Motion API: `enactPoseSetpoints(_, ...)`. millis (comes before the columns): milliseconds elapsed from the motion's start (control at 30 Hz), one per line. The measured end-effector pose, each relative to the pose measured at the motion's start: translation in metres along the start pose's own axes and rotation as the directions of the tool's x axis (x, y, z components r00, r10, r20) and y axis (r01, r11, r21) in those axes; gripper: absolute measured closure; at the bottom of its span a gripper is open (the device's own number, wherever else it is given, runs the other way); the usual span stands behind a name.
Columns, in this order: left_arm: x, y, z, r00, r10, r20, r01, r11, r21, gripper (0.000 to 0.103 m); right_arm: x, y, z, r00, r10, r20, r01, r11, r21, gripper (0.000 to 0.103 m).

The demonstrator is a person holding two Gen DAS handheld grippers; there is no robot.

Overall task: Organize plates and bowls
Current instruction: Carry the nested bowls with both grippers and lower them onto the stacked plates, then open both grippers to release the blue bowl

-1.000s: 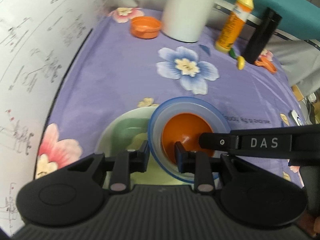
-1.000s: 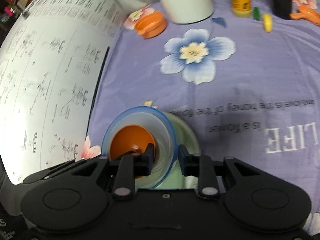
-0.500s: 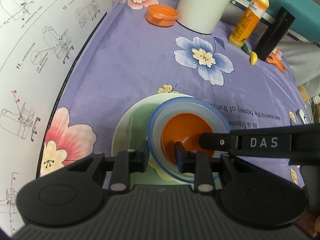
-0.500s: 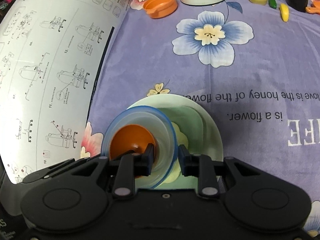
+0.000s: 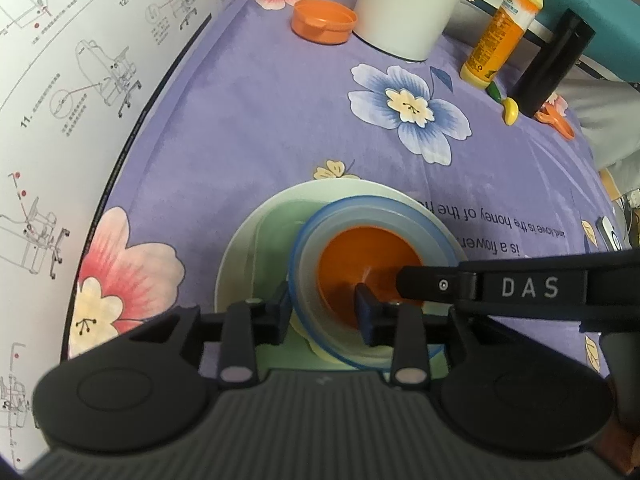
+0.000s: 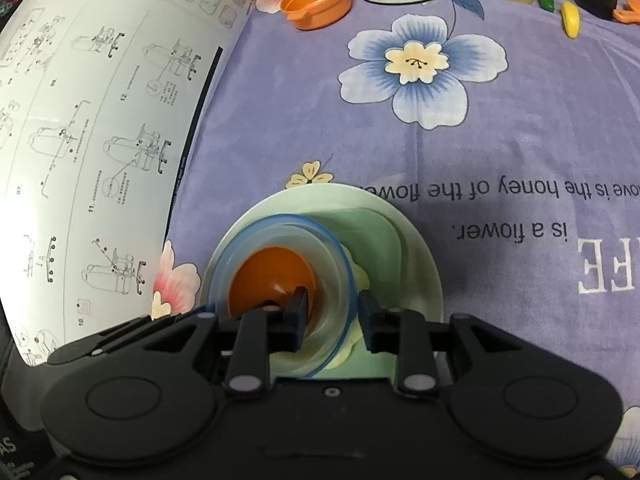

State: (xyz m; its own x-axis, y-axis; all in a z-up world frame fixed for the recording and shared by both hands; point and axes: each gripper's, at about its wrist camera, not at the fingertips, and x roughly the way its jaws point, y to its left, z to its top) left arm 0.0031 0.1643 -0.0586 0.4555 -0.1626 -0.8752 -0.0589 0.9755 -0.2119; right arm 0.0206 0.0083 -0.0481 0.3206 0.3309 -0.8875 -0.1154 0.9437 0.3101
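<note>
Both claws straddle opposite sides of the blue-rimmed bowl: the left gripper and the right gripper each have one finger inside and one outside its wall, and both sets of jaws are opening, with the wall between them and gaps beginning to show, so the hold looks to be letting go. An orange bowl nests inside the clear one, and the pair sits off-centre on the pale green plate, which lies on the purple flowered cloth. These pieces look like thin plastic: light, fairly stiff, smooth and probably slippery, unlikely to break yet easy to tip or slide. The rim wall seems the only sensible place to pinch. Room is tight on one side, where the printed instruction sheet curves up close to the plate; the open cloth opposite offers free space. Another orange bowl, a white container and bottles stand well apart at the far edge.
</note>
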Motion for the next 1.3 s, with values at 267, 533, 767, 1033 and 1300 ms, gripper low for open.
enactPoseSetpoints(267,-0.004,-0.001,0.000,1.000,0.003,0.017,-0.003,1.000,-0.003,0.064,-0.007,-0.001,0.001,1.000,0.010,0.015,-0.010,1.000,0.000,0.072)
enactPoseSetpoints(533,-0.014,0.000,0.000,0.999,0.016,0.044,-0.016,1.000,-0.003,0.049,-0.018,-0.001,-0.001,0.999,0.010,0.044,-0.010,1.000,0.000,0.070)
enactPoseSetpoints(767,-0.042,-0.001,0.000,0.988,0.033,0.153,-0.034,0.999,0.004,0.001,-0.043,-0.004,-0.002,0.993,0.017,0.114,-0.015,1.000,-0.013,0.037)
enactPoseSetpoints(1033,-0.076,-0.006,-0.007,0.968,0.008,0.252,-0.018,0.999,0.039,0.000,-0.084,-0.013,-0.013,0.975,0.032,0.222,-0.017,0.997,-0.070,0.000)
enactPoseSetpoints(1300,-0.093,-0.021,-0.029,0.958,0.017,0.286,-0.054,0.991,0.121,0.000,-0.111,-0.022,-0.035,0.961,0.036,0.274,0.000,0.991,-0.131,0.000)
